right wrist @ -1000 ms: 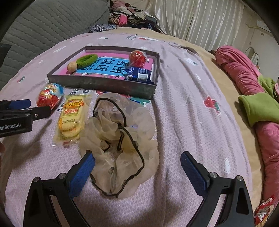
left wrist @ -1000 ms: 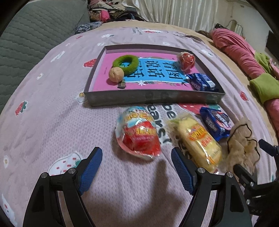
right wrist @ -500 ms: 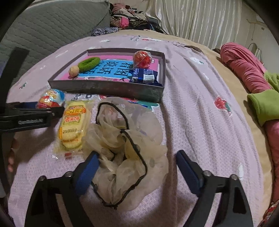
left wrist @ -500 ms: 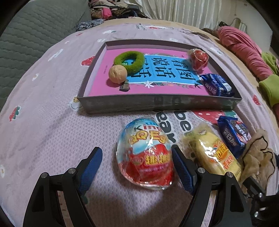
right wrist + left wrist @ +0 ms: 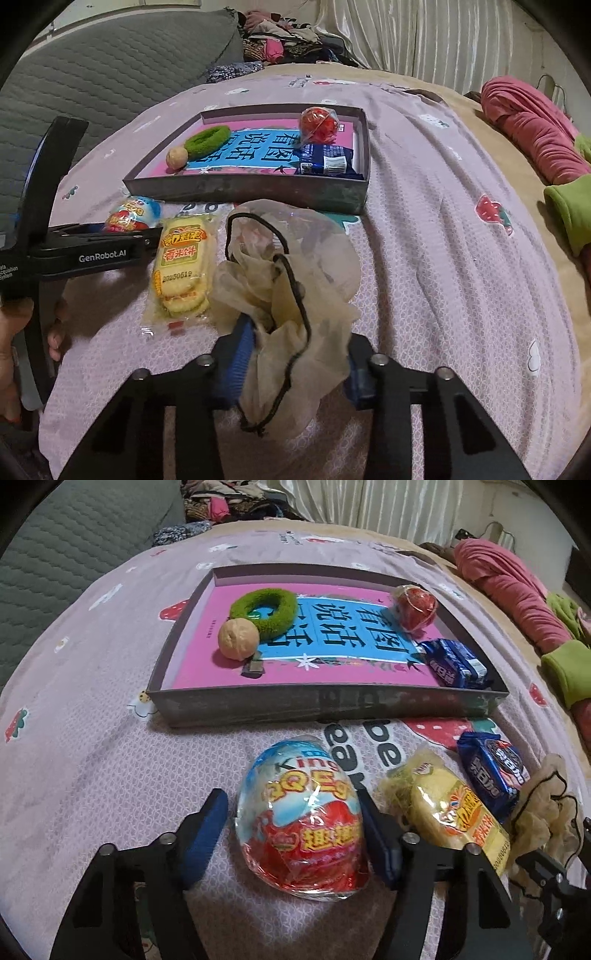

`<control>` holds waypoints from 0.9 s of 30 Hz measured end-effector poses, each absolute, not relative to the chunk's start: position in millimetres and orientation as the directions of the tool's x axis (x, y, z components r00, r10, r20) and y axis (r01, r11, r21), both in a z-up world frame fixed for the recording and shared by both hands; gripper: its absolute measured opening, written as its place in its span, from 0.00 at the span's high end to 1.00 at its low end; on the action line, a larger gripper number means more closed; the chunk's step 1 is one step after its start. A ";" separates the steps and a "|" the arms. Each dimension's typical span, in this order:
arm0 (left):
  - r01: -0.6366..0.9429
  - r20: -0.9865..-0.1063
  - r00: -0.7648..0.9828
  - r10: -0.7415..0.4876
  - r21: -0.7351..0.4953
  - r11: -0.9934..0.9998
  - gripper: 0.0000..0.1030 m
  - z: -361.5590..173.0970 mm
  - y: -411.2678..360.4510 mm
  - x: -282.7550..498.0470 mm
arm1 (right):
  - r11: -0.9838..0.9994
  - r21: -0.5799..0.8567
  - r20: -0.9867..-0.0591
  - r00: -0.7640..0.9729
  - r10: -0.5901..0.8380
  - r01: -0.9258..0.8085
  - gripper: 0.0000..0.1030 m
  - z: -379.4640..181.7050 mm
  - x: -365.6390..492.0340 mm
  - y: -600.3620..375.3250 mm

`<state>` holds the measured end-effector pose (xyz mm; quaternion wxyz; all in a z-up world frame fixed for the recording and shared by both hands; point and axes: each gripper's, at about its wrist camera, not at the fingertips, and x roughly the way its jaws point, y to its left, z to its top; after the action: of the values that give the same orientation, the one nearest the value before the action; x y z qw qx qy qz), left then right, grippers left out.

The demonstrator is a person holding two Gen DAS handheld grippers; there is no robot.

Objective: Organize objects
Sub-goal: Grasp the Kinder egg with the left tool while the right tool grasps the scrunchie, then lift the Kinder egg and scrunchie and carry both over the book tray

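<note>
While my left gripper (image 5: 291, 829) straddles the foil-wrapped chocolate egg (image 5: 301, 819) on the bedspread (image 5: 92, 775), its jaws stand apart: the right pad touches the wrapper, the left pad is just off it. Squeezing that slick, rounded foil could squirt the egg toward 12 o'clock, against the wall of the grey tray (image 5: 332, 705), or nudge the yellow rice-cracker pack (image 5: 454, 812) lying just beside it at 3 o'clock.

My right gripper (image 5: 299, 363) has its jaws closed in on the beige gauzy scrunchie (image 5: 288, 280), pinching only the near folds. Most of the fabric lies loose toward 12 o'clock, so on a lift it may drag across the bedspread, snag the cracker pack at 10 o'clock, or slip free. Both loads belong, I judge, in the tray at 12 o'clock.
</note>
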<state>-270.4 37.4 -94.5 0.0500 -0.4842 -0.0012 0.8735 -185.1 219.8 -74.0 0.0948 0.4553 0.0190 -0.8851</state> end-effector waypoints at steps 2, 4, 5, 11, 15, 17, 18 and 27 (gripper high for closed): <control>-0.093 -0.847 -0.521 0.102 -0.063 -0.994 0.46 -94.3 38.1 -269.7 | -0.980 0.058 -0.812 -0.562 -0.157 0.190 0.68 -73.3 -184.7 220.4; -0.095 -0.848 -0.520 0.102 -0.062 -0.994 0.46 -94.2 38.4 -269.4 | -0.979 0.053 -0.812 -0.563 -0.156 0.195 0.70 -72.6 -183.8 220.0; -0.096 -0.849 -0.519 0.103 -0.062 -0.993 0.46 -94.3 38.2 -269.1 | -0.979 0.051 -0.812 -0.563 -0.156 0.197 0.72 -72.2 -183.3 219.8; -0.094 -0.845 -0.521 0.120 -0.083 -0.992 0.47 -91.5 35.2 -262.8 | -0.975 0.063 -0.812 -0.557 -0.174 0.213 0.78 -69.0 -180.3 220.5; -0.090 -0.841 -0.527 0.123 -0.088 -0.992 0.47 -87.8 33.8 -257.8 | -0.972 0.068 -0.806 -0.562 -0.187 0.226 0.79 -63.2 -176.4 219.4; -0.087 -0.838 -0.532 0.120 -0.087 -0.992 0.47 -84.7 32.7 -254.4 | -0.971 0.070 -0.801 -0.567 -0.191 0.228 0.80 -60.3 -174.8 219.5; -0.087 -0.837 -0.534 0.118 -0.084 -0.993 0.47 -82.9 32.3 -252.8 | -0.971 0.074 -0.799 -0.569 -0.195 0.229 0.80 -58.8 -173.7 220.1; -0.081 -0.820 -0.563 0.103 -0.070 -0.994 0.47 -59.9 26.6 -230.1 | -0.969 0.086 -0.775 -0.596 -0.212 0.233 0.80 -41.2 -164.5 222.6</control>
<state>-230.1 26.6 -59.9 0.0521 -0.4644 -0.0120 0.8840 -164.5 222.6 -41.2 0.1247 0.4320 0.0121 -0.8931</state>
